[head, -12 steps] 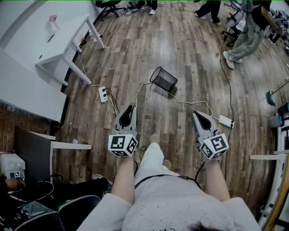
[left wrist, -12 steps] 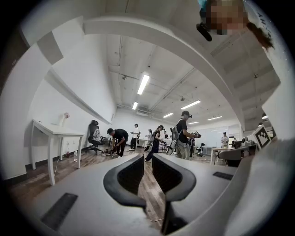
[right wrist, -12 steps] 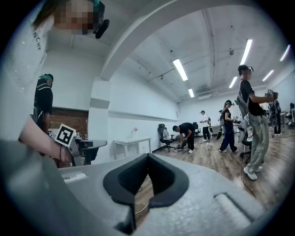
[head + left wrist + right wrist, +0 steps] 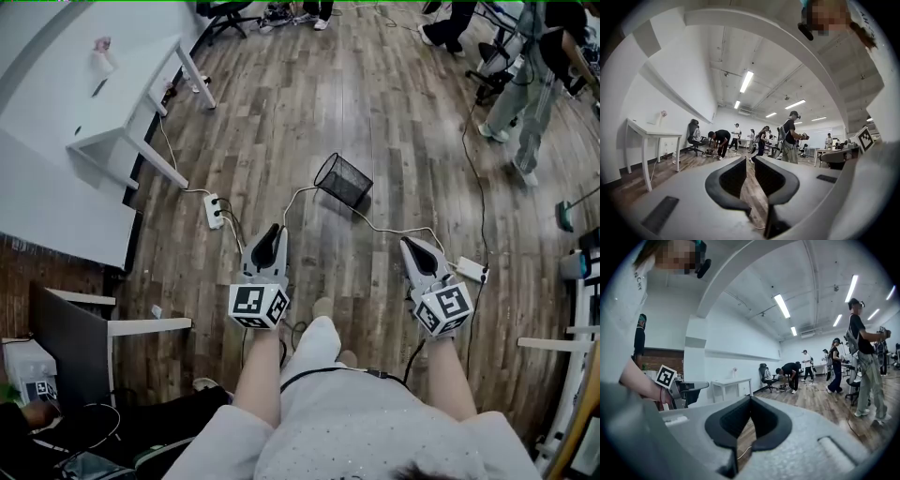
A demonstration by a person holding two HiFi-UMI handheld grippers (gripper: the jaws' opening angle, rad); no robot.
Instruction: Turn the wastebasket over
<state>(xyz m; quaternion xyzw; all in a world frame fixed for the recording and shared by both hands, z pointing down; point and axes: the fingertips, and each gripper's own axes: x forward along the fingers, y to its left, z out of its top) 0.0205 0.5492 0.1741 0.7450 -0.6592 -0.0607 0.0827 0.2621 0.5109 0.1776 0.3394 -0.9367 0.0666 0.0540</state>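
1. While the person stands on the wooden floor (image 4: 394,112), both forearms reach forward, and each hand holds one gripper out over the boards. The toe of a shoe (image 4: 322,307) shows between them.
2. At the person's left, the left gripper (image 4: 273,229) points about level. Its two dark pads (image 4: 733,178) stand a little apart, with a narrow gap between them. Only the floor shows through this gap, so it grips nothing.
3. At the person's right, the right gripper (image 4: 410,243) points slightly downward. In the right gripper view its jaws are closed, the tips touch each other, and nothing is between them.
4. Just ahead of the left gripper, a white power strip (image 4: 215,211) lies on the floor. Near the right gripper lies a small white adapter (image 4: 472,270), and a thin white cable (image 4: 394,221) runs over the boards toward it.
5. Further ahead is the wastebasket (image 4: 343,180), between the lines of the two grippers and well apart from both. It is a black mesh basket that lies tilted on its side on the floor, and its open rim faces the left of the head view. The white cable passes just beside it.
6. Beyond, at the left, a white table (image 4: 122,94) stands near the white wall.
7. Farthest away, several people (image 4: 790,136) stand or bend down in the room, and a black office chair (image 4: 693,133) is by the wall.
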